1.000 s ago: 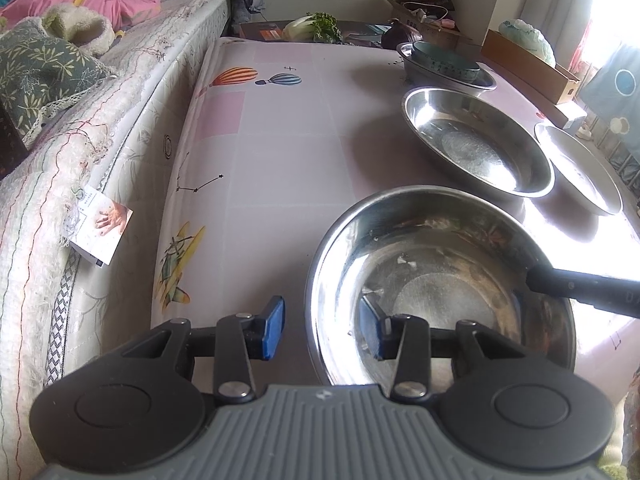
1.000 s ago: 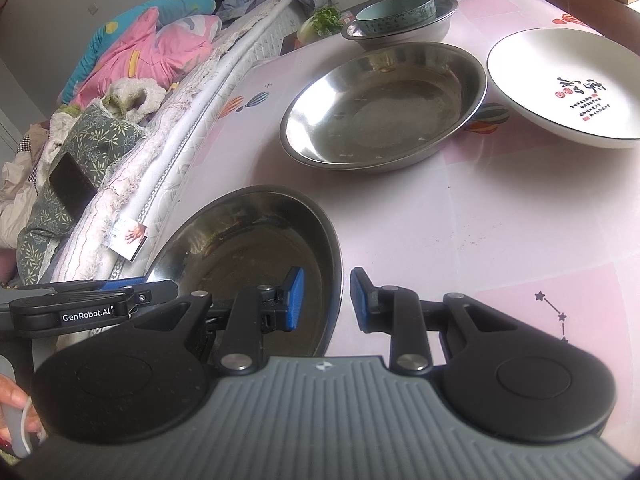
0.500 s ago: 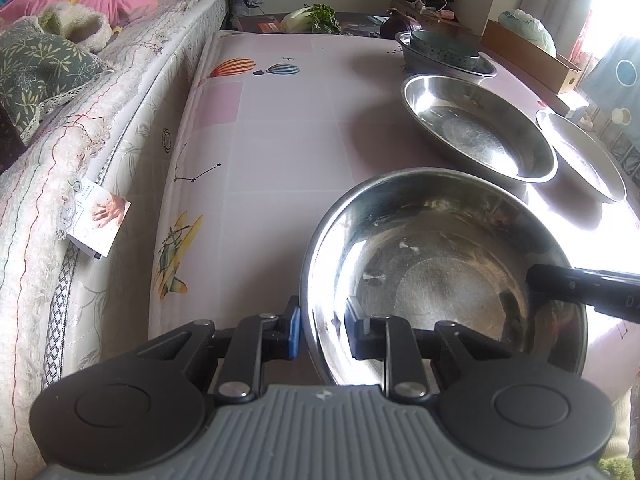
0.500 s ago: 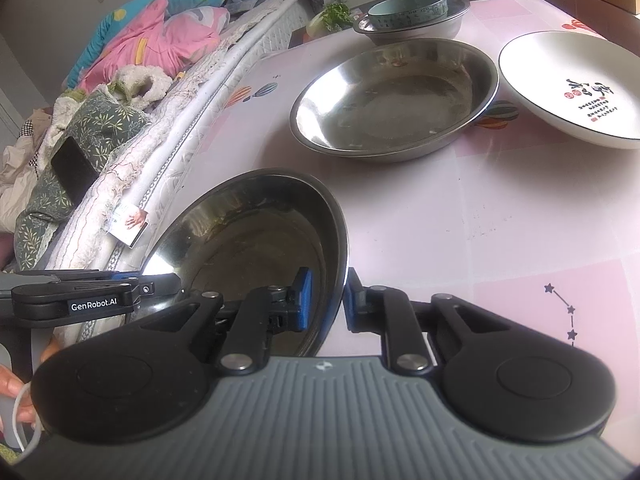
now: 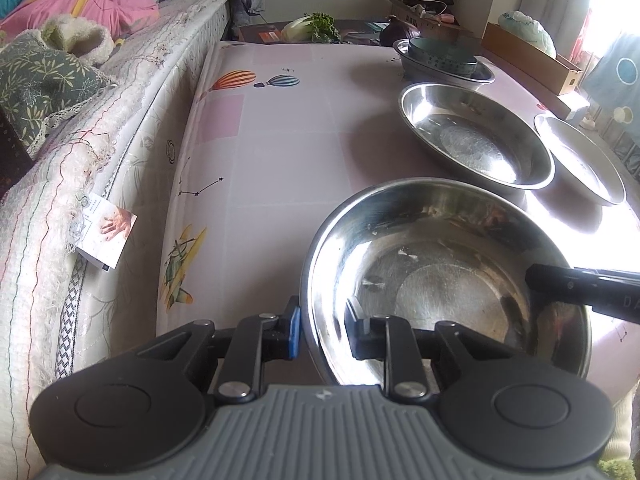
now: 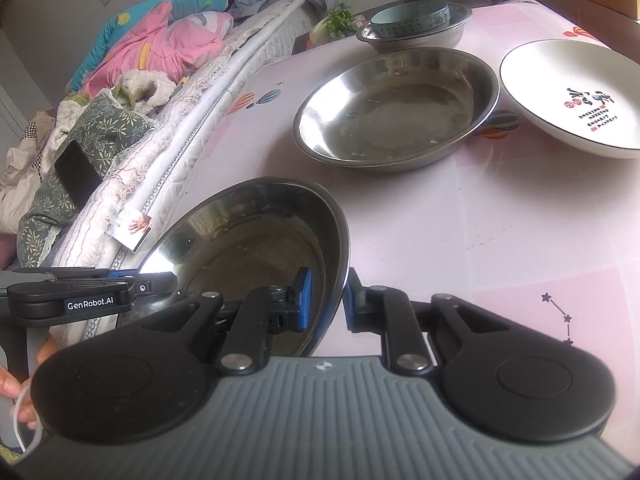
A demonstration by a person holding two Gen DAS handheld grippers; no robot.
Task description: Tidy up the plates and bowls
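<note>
A: What is the table [image 5: 280, 152] like?

B: It carries a pale pink cloth printed with hot-air balloons [image 5: 256, 79], little star lines and a cartoon plane. A bed [image 5: 132, 96] runs along its left edge, the quilted mattress side touching the cloth, with a paper tag [image 5: 106, 236] hanging off it.

A: And on the bed?

B: A pink and blue heap of bedding [image 6: 160, 40] and a green leaf-print cushion [image 6: 96, 136] with a dark phone [image 6: 78, 172] lying on it.

A: Where are the dishes?

B: The near steel bowl [image 5: 440, 280] sits at the front edge of the table. Beyond it is a second steel bowl [image 6: 396, 108], and just beside that a white plate [image 6: 568, 96] with black lettering. At the far end a blue bowl [image 6: 412, 16] sits inside a steel basin [image 6: 416, 36].

A: The grippers?

B: The left gripper [image 5: 322, 330] is clenched on the near bowl's left rim, one pad outside, one inside. The right gripper [image 6: 326, 300] grips the opposite rim the same way.

A: The far end of the room?

B: Leafy greens [image 5: 314, 26], a cardboard box [image 5: 532, 62], and bright window light at the right.
</note>
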